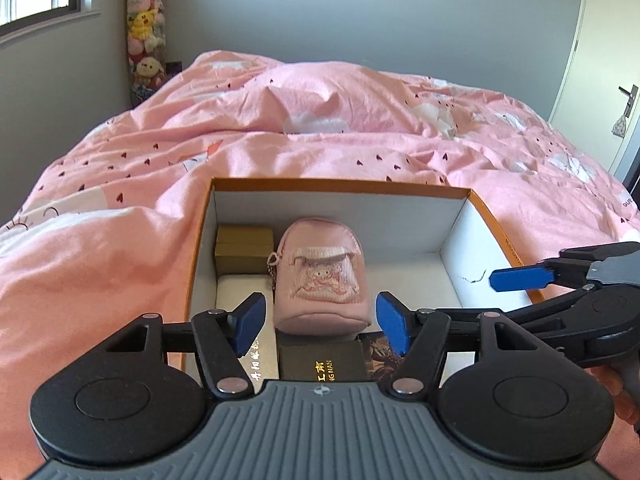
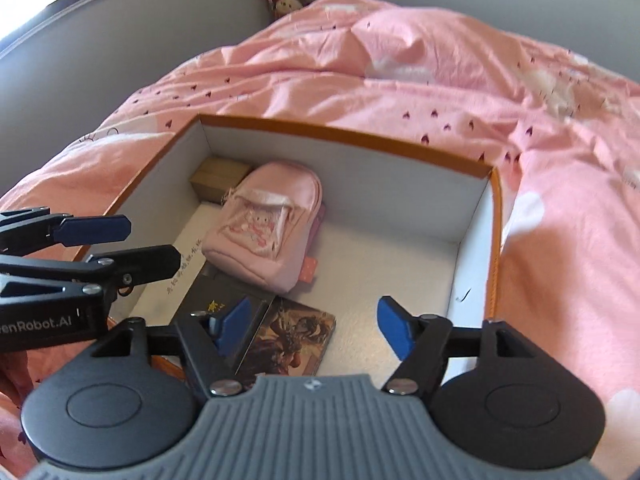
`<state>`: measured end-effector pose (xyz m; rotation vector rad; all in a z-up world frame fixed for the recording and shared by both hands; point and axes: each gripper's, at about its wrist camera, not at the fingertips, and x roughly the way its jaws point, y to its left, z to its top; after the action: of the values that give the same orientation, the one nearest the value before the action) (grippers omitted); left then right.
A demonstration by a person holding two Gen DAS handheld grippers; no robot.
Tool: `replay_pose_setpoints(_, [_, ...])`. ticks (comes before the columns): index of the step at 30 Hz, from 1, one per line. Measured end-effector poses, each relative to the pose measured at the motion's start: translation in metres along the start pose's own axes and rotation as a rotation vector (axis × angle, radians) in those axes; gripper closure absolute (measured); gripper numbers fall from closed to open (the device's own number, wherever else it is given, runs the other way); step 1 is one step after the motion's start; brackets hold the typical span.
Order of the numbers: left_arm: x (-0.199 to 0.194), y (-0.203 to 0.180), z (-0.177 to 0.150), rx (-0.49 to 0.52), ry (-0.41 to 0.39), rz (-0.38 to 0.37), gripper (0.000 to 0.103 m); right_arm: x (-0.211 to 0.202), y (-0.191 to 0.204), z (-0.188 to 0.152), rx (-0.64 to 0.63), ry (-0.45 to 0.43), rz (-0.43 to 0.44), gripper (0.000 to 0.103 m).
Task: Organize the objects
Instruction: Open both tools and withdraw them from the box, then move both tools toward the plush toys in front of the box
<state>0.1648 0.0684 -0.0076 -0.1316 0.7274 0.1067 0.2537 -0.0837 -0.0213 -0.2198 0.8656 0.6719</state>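
Two grippers hover over the pink heart-print quilted bed (image 1: 160, 168), where the orange-rimmed white cardboard box (image 1: 460, 240) holds a small pink fabric backpack pouch (image 1: 320, 276), a tan carton (image 1: 244, 248), a black gold-lettered case (image 1: 324, 360) and an illustrated card box (image 2: 296, 332). Left gripper (image 1: 324, 320) and right gripper (image 2: 312, 324) both show fingers spread wide, holding nothing. Best now, I'd judge, to lift clear without nudging the pouch.

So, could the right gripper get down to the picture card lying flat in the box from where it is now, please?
Probably yes. The right gripper is open and empty above the box, and the picture card lies uncovered just below it; lying flat, it may be awkward to pinch.
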Motion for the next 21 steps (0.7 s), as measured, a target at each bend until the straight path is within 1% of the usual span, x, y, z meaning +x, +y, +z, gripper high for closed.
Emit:
replay_pose_setpoints(1, [-0.005,-0.001,0.0,0.0,-0.023,0.011,0.024,-0.006,0.005,0.0,-0.018,-0.041,-0.01,0.021])
replay_pose_setpoints(2, [-0.011,-0.001,-0.001,-0.001,-0.044,0.022,0.023,-0.013,0.005,-0.003,-0.032,-0.075,-0.013,0.02])
replay_pose_setpoints(3, [-0.016,-0.001,-0.002,-0.001,-0.061,0.029,0.022,-0.019,0.006,-0.005,-0.042,-0.1,-0.021,0.012])
replay_pose_setpoints(4, [-0.02,-0.002,-0.003,-0.001,-0.075,0.033,0.021,-0.026,0.006,-0.009,-0.052,-0.129,-0.034,0.008])
replay_pose_setpoints(6, [-0.029,-0.002,-0.008,0.0,-0.093,0.037,0.02,-0.041,0.007,-0.016,-0.058,-0.175,-0.06,0.008])
replay_pose_setpoints(8, [-0.034,-0.001,-0.011,-0.008,-0.081,0.032,0.019,-0.052,0.009,-0.023,-0.047,-0.202,-0.089,0.005])
replay_pose_setpoints(10, [-0.039,0.002,-0.018,-0.03,-0.06,0.006,0.017,-0.063,0.011,-0.03,-0.027,-0.233,-0.111,0.004])
replay_pose_setpoints(12, [-0.043,0.005,-0.023,-0.05,-0.039,-0.004,0.017,-0.073,0.013,-0.036,-0.008,-0.238,-0.136,0.004])
replay_pose_setpoints(17, [-0.054,0.008,-0.041,-0.093,0.003,-0.048,0.017,-0.095,0.022,-0.052,0.006,-0.222,-0.145,0.004])
replay_pose_setpoints(19, [-0.056,0.008,-0.049,-0.094,0.032,-0.062,0.017,-0.1,0.027,-0.06,0.003,-0.204,-0.156,0.004])
replay_pose_setpoints(21, [-0.057,0.006,-0.056,-0.083,0.068,-0.07,0.017,-0.102,0.03,-0.07,-0.007,-0.183,-0.145,0.004])
